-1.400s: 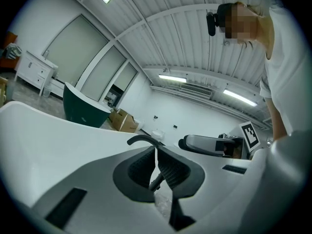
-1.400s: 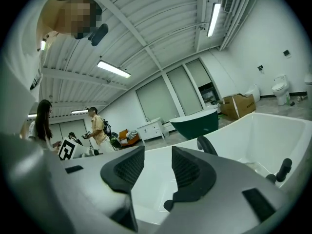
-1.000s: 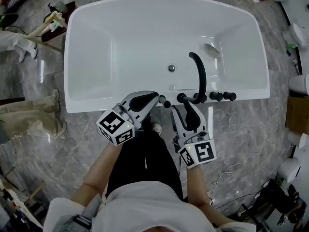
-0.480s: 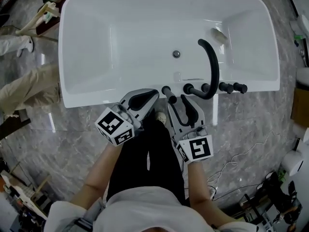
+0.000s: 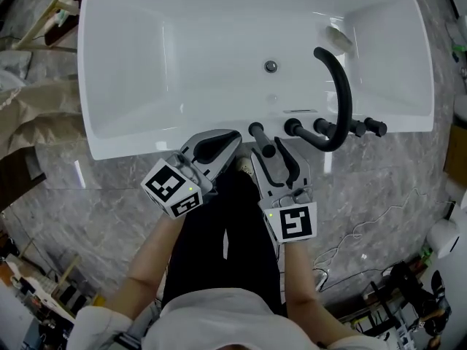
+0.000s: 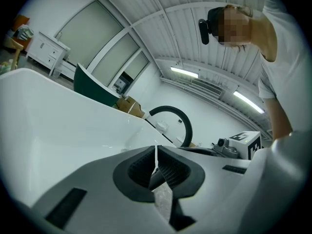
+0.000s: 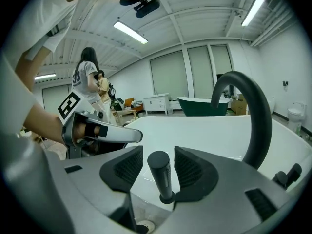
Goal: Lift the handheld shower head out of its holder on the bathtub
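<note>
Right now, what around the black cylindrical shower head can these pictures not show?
Black cylindrical shower head: missing from the left gripper view, behind the left gripper's body.
Black curved spout's foot: same view, same cover.
White bathtub's far rim: head view, partly cut by top edge.

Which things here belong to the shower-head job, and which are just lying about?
Job: handheld shower head, standing on the bathtub rim; right claw, its jaws just opened wider, astride it.
Lying about: black spout, knobs, drain, shut left claw.
</note>
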The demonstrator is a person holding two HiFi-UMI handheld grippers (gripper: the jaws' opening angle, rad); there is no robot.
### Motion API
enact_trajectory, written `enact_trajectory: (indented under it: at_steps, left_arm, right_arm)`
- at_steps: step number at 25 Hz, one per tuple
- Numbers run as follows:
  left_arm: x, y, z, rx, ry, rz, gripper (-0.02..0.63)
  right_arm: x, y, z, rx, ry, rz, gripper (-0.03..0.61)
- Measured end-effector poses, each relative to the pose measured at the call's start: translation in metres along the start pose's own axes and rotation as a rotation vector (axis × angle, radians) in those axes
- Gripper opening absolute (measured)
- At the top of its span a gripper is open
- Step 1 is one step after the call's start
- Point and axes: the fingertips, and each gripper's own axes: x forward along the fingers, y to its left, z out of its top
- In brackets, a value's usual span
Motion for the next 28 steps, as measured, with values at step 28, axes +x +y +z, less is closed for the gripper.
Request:
enact_trajectory:
  at_steps: [28]
  left_arm:
    - [0.01,0.046,-0.052,-0.076,0.028,0.031,0.02]
  right_arm:
    - [0.062,-0.009,-0.075,-0.065,0.129,-0.062,0.136]
